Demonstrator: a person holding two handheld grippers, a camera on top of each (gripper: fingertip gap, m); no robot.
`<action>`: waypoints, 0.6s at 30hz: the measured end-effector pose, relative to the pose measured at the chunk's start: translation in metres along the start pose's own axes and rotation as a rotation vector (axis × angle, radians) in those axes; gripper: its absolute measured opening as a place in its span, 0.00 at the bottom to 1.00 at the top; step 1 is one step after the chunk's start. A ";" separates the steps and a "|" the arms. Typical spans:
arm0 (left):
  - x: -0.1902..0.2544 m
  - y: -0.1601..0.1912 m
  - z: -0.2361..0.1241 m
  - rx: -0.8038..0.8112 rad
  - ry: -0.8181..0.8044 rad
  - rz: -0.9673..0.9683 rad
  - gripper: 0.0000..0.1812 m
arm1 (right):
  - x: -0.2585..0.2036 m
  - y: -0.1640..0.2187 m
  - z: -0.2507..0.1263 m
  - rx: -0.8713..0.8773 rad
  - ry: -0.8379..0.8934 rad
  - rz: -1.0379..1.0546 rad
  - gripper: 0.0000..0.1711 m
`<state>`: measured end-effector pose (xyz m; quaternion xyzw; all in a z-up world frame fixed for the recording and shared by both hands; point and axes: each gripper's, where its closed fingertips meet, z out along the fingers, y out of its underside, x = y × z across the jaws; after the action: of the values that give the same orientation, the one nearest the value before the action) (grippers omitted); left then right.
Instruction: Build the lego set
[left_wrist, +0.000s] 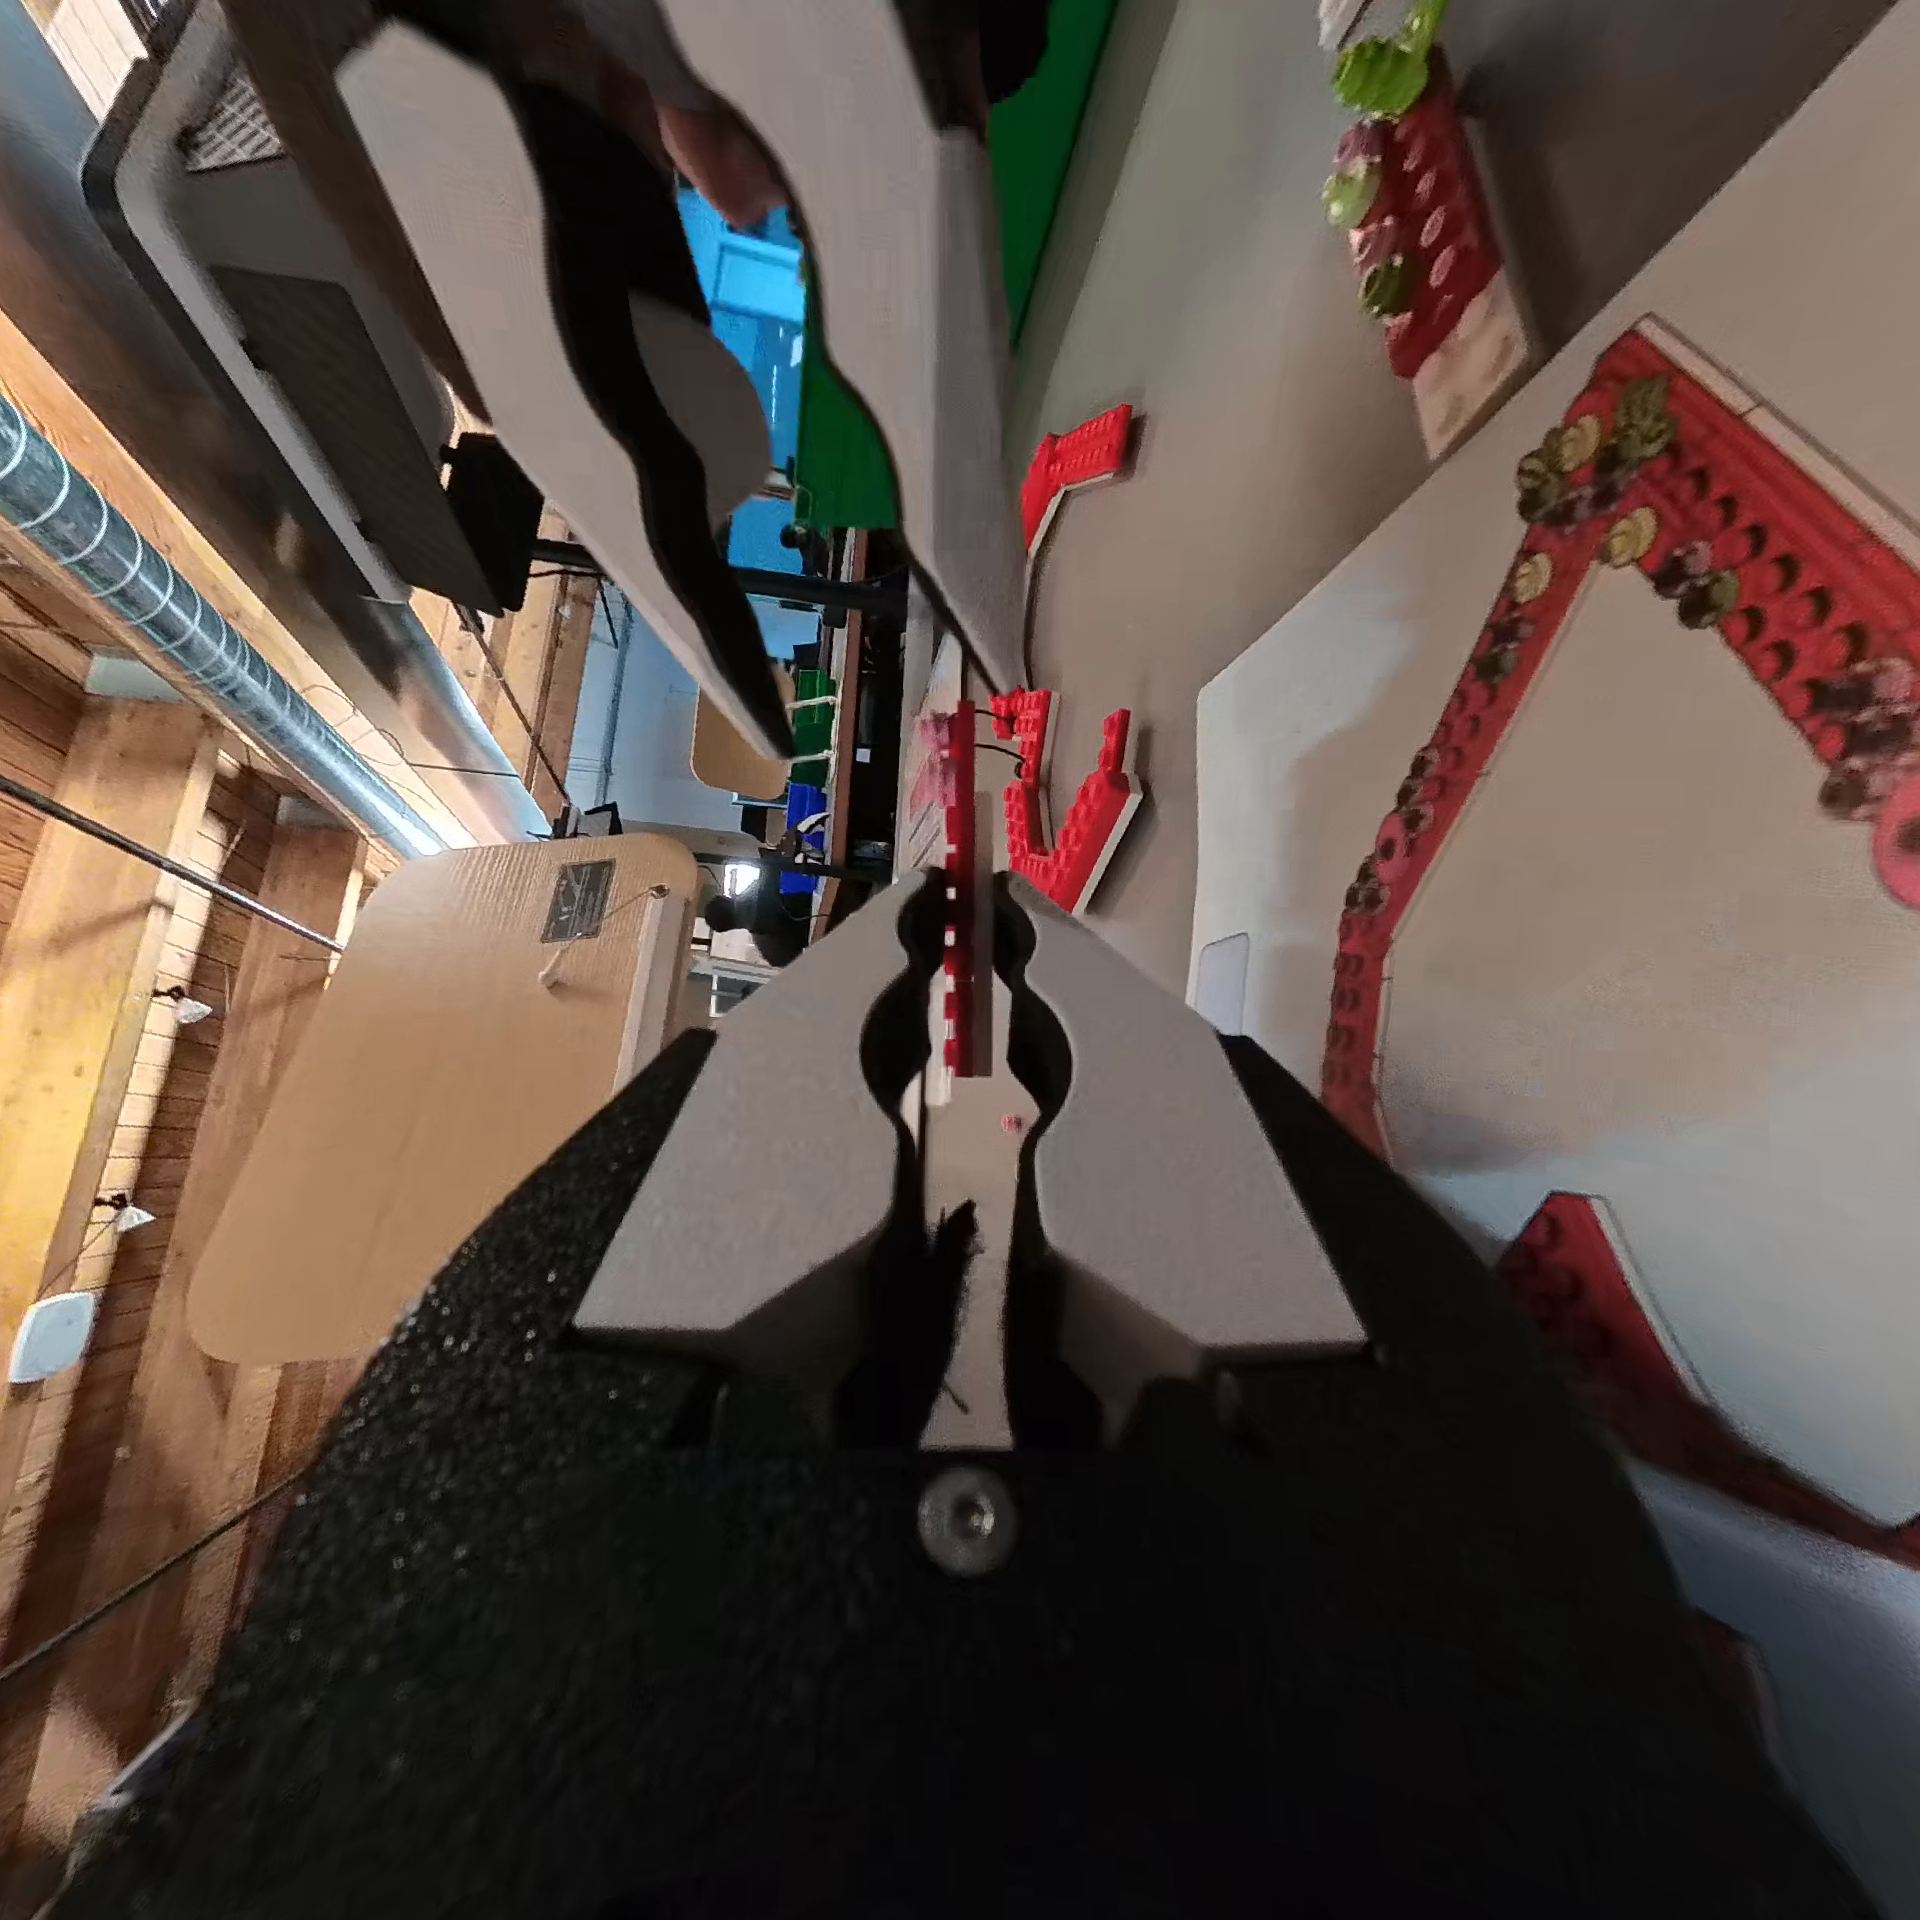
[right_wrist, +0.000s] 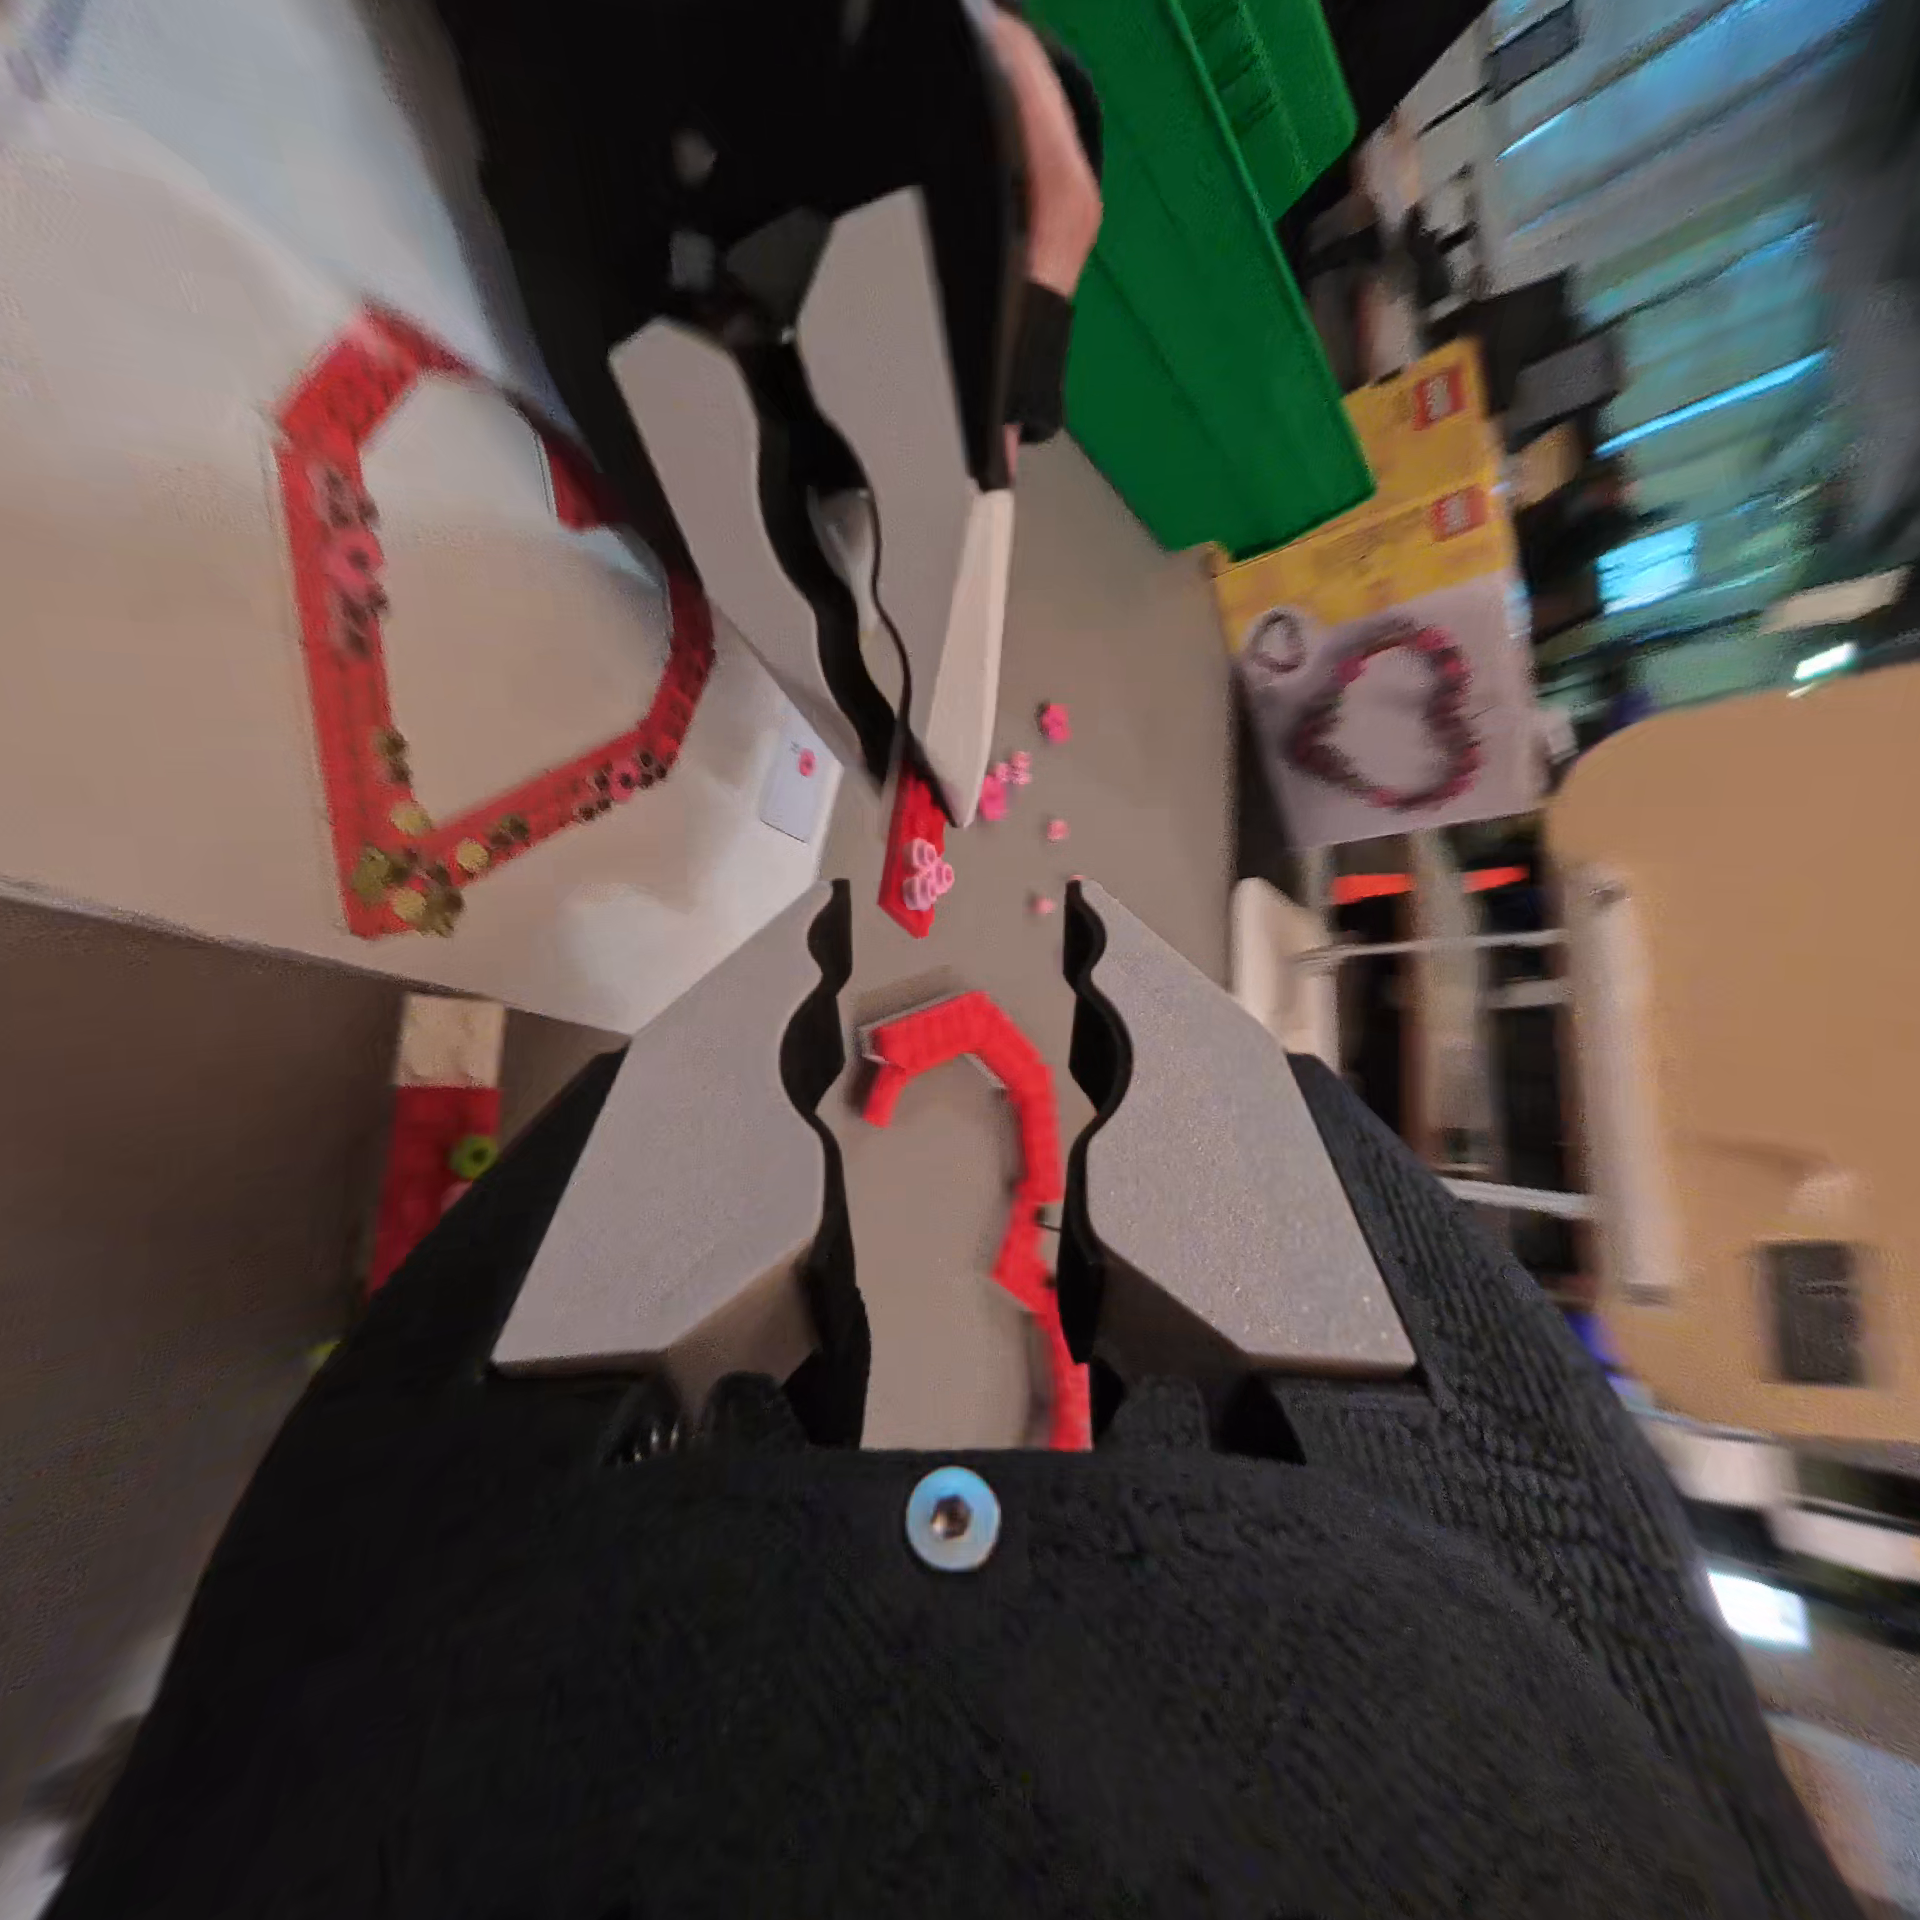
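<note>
The left gripper (left_wrist: 966, 883) was clamped on a red plate (left_wrist: 964, 935), held edge-on above the surface (left_wrist: 1122, 343). The right gripper (right_wrist: 956, 894) stood wide and empty over the curved red frame section (right_wrist: 987, 1049). The step in hand appeared to be joining plate to frame; the next move likely called for aligning the studs before pressing down.

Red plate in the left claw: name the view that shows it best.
Right wrist view. It shows the red plate face-on, with pink studs on it, pinched by the left claw. The left wrist view shows the plate only edge-on between its fingers.
</note>
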<state>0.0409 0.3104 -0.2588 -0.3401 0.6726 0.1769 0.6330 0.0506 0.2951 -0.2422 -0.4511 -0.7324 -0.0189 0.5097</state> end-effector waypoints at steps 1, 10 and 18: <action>0.000 0.000 0.000 0.000 0.001 -0.003 0.03 | -0.001 0.000 0.001 -0.019 0.043 -0.091 0.23; -0.001 0.001 0.000 -0.004 0.002 -0.026 0.03 | -0.010 0.009 0.011 -0.139 0.183 -0.386 0.12; 0.000 0.000 0.000 -0.002 0.014 -0.044 0.03 | -0.005 0.006 0.011 -0.135 0.230 -0.417 0.05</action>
<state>0.0406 0.3103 -0.2590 -0.3570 0.6692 0.1611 0.6315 0.0474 0.3009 -0.2544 -0.3183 -0.7437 -0.2238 0.5436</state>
